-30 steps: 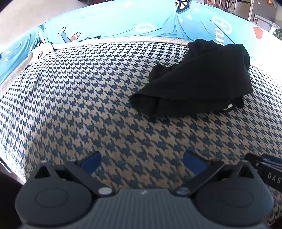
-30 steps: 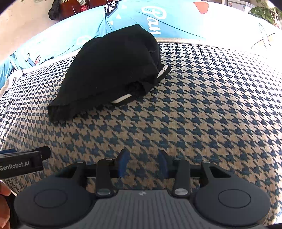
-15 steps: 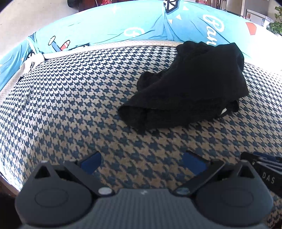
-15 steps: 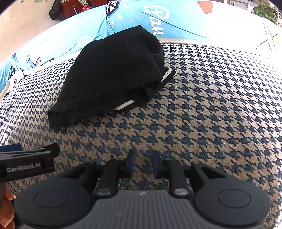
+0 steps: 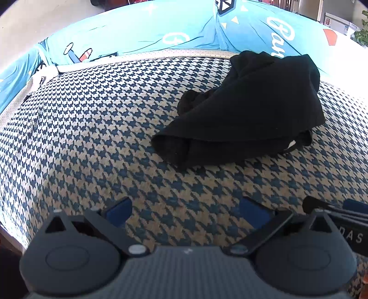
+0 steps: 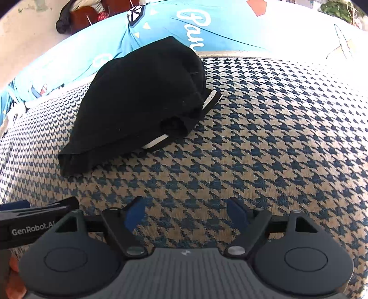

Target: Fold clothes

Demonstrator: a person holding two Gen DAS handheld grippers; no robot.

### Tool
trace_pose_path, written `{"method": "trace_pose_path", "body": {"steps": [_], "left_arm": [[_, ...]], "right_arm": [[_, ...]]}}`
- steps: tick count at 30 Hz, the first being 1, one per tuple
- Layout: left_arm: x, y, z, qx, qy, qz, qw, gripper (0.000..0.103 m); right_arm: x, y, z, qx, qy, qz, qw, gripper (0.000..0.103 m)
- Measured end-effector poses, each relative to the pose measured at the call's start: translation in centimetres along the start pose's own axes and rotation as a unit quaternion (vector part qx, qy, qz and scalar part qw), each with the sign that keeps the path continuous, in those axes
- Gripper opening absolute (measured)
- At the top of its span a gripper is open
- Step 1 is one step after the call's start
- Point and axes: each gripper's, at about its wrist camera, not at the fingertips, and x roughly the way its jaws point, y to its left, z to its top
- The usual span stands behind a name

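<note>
A crumpled black garment (image 5: 248, 110) with a white stripe at its hem lies bunched on the houndstooth cloth (image 5: 92, 128). In the right wrist view the same black garment (image 6: 142, 99) sits up and to the left, its white stripe facing me. My left gripper (image 5: 186, 210) hovers open over bare cloth, well short of the garment. Over the cloth nearer me, my right gripper (image 6: 186, 210) has its jaws opening, with nothing between them. Each gripper shows at the other's frame edge.
A light blue printed sheet (image 5: 161, 30) lies beyond the houndstooth cloth (image 6: 276, 138). The cloth's near left edge drops off at the lower left of the left wrist view. Dark furniture (image 6: 78, 13) stands far behind.
The right gripper's jaws narrowed almost together, then spread wide apart. The garment has slid slightly left and lower in the left wrist view.
</note>
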Motion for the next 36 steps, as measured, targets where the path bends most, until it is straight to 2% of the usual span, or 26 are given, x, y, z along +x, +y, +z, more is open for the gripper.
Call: {"method": "trace_pose_path", "body": {"steps": [9,14,22,24,28,30,34,36], "left_arm": [[-0.2,-0.1,0.1,0.002,-0.010,0.003,0.9999,0.103],[0.0,-0.6,0.3,0.024,-0.023,0.024,0.9991,0.103],[0.0,0.1,2.0,0.028,-0.043,0.004,0.9987,0.103],[-0.1,0.3,2.5,0.029,-0.049,0.000,0.9984,0.098],[0.4,0.6,3.9,0.037,-0.051,-0.007,0.9980,0.079],[0.7,0.7,4.5,0.040,-0.049,-0.011,0.9979,0.063],[0.9,0.6,5.8,0.050,-0.047,-0.026,0.9973,0.051],[0.9,0.2,6.5,0.062,-0.053,-0.027,0.9963,0.049]], "right_arm": [[-0.3,-0.1,0.3,0.002,-0.009,0.004,1.000,0.082],[-0.3,-0.2,0.6,0.001,-0.004,0.010,1.000,0.083],[-0.2,-0.5,1.7,-0.010,-0.009,0.019,1.000,0.083],[-0.2,-0.7,2.1,-0.008,-0.013,0.024,1.000,0.083],[-0.2,-1.1,3.3,-0.007,-0.031,0.032,0.999,0.082],[-0.1,-1.5,3.9,-0.003,-0.040,0.034,0.999,0.074],[0.6,-2.4,5.2,0.018,-0.043,0.035,0.998,0.064],[1.0,-2.7,5.7,0.023,-0.041,0.037,0.998,0.056]]}}
